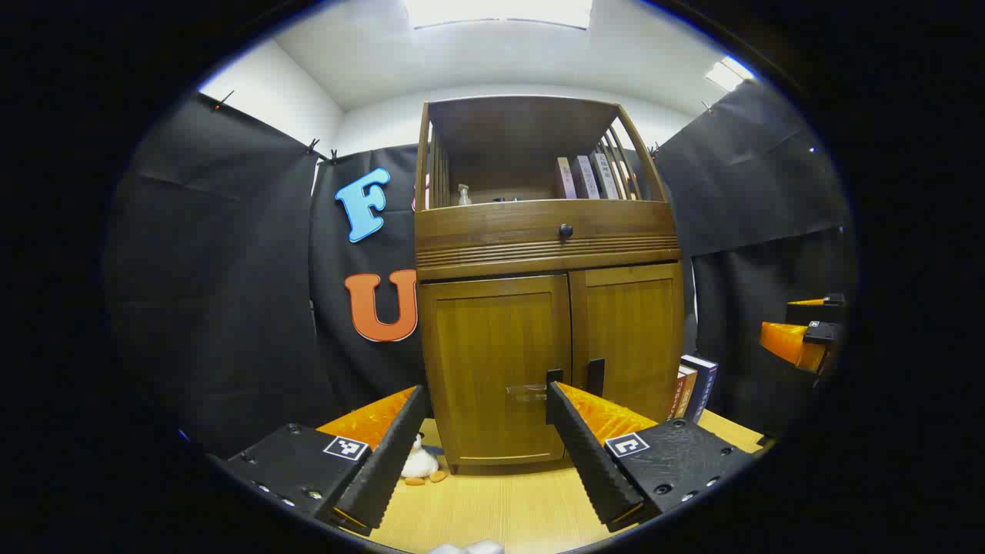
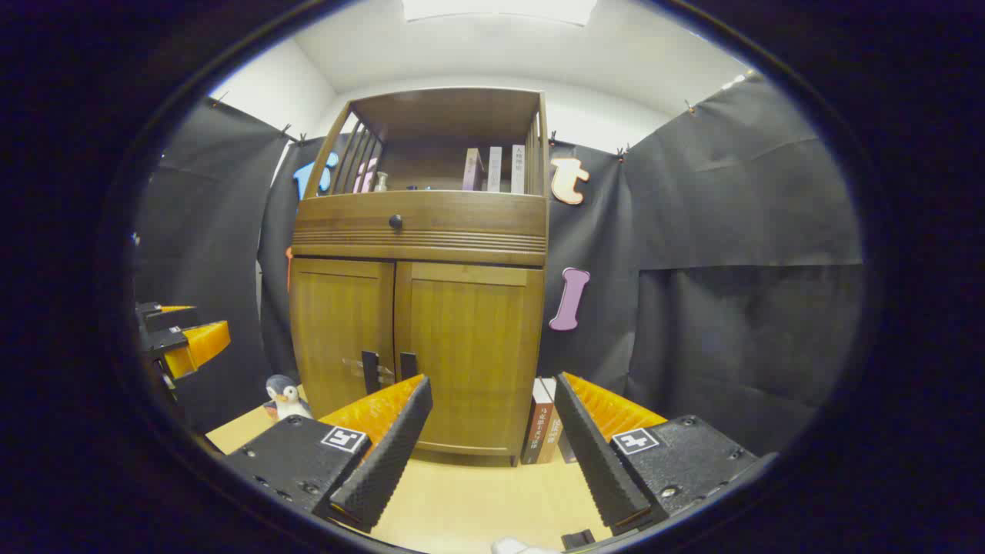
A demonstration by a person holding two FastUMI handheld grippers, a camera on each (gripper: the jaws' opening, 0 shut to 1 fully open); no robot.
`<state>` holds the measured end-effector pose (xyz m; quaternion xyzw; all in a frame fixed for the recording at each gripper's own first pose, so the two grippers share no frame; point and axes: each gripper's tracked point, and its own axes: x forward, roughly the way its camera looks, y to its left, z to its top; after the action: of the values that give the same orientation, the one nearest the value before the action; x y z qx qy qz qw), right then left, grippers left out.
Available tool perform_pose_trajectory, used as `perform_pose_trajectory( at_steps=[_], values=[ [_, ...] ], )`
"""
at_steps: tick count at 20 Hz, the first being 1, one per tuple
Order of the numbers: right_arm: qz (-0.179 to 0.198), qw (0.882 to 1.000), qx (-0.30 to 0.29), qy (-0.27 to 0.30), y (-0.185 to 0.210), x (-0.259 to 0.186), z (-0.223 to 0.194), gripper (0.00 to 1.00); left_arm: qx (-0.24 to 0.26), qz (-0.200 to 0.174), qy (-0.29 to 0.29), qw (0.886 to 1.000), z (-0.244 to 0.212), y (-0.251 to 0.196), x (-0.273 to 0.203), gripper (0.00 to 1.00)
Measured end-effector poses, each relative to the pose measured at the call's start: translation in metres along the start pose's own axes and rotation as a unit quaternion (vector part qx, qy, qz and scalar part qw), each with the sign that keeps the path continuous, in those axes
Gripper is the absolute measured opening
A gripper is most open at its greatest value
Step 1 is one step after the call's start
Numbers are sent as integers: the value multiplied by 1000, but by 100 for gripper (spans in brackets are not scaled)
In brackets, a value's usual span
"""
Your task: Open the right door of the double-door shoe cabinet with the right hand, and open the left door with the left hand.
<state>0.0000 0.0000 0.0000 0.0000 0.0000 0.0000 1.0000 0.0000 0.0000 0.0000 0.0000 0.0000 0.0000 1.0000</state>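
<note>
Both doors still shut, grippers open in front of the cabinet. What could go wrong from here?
1. The two door handles sit side by side at the centre seam, so the right gripper may catch the wrong one, or both grippers may crowd each other.
2. Books stand beside the cabinet's right side; the right door might hit them if it swings wide.
3. A penguin toy sits left of the cabinet, possibly within the left door's swing.
</note>
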Motion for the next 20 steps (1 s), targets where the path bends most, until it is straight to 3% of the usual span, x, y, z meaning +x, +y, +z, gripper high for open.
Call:
perform_pose_trajectory(
  at_steps=[9, 20],
  values=[
    [0, 1000, 1, 12, 3, -9, -8, 100, 3, -18, 6, 1000, -3, -7, -7, 96],
    [-2, 999, 6, 38, 6, 15, -31, 100, 11, -5, 8, 1000, -9, 3, -8, 96]
  ],
)
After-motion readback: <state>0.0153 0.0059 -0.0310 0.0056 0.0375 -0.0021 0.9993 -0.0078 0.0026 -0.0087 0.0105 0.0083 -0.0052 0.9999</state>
